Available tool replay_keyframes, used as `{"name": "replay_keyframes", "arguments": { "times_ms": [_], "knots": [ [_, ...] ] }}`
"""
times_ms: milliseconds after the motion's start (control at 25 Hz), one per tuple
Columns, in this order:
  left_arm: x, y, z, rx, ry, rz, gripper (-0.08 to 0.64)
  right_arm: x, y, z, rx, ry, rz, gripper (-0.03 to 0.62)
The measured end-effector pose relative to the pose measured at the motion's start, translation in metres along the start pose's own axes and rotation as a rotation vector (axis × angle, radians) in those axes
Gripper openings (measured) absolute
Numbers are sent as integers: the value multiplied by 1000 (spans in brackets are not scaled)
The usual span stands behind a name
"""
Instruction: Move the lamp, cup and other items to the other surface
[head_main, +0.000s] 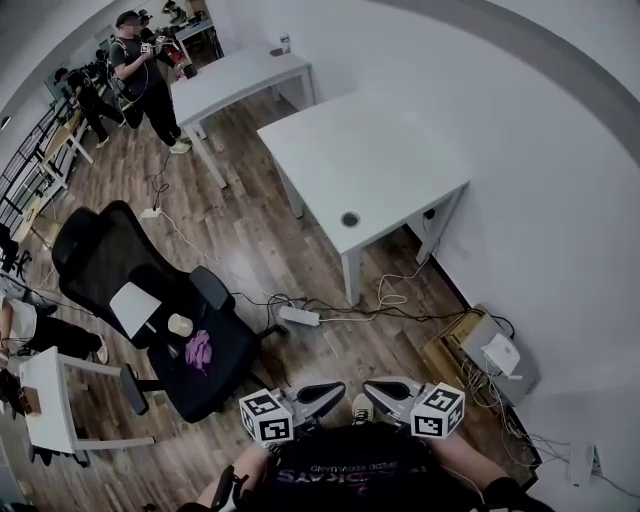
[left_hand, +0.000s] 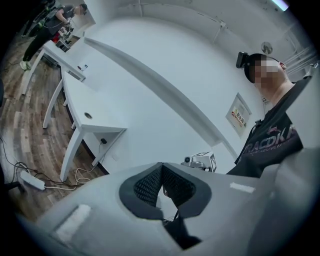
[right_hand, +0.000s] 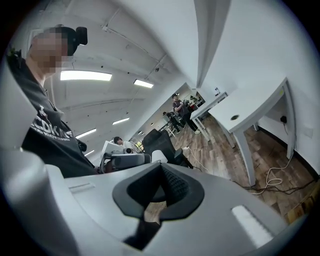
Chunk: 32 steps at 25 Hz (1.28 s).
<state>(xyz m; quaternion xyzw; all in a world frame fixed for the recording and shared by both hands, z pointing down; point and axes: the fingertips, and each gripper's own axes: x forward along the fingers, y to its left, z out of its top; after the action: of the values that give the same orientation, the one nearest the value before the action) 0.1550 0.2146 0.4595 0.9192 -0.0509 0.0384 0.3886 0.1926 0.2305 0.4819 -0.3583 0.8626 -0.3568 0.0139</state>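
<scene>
Cup (head_main: 180, 325), pale and round, sits on the seat of a black office chair (head_main: 95, 250) at the left of the head view, between a flat white item (head_main: 135, 308) and a crumpled purple item (head_main: 199, 351); no lamp can be made out. A white desk (head_main: 370, 160) with a round cable hole (head_main: 349, 218) stands across the wooden floor (head_main: 240, 240) from the chair, against the white wall, well apart from the cup. Both grippers are held low in front of the person's dark shirt, tips turned toward each other and far from the chair's items. The left gripper (left_hand: 162, 186) has its jaws pressed together with nothing between them, and the right gripper (right_hand: 162, 187) is likewise closed and empty.
</scene>
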Motion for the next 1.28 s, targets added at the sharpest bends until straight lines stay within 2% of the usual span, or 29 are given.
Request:
{"name": "replay_keyframes", "arguments": {
  "times_ms": [360, 560, 720, 960, 1280],
  "knots": [
    [-25, -14, 3, 81, -7, -11, -3, -6, 22, 15, -26, -84, -33, 3],
    [-61, -4, 11, 69, -32, 26, -3, 22, 44, 2, -49, -38, -28, 3],
    [-83, 1, 9, 65, -34, 20, -3, 39, 53, -8, -13, -26, -30, 4],
    [-105, 8, -1, 43, -22, 22, -3, 57, 59, -15, 25, -9, -37, 3],
    [-116, 13, -2, 26, -26, 18, -3, 72, 66, -21, 10, 24, -32, 3]
  ]
}}
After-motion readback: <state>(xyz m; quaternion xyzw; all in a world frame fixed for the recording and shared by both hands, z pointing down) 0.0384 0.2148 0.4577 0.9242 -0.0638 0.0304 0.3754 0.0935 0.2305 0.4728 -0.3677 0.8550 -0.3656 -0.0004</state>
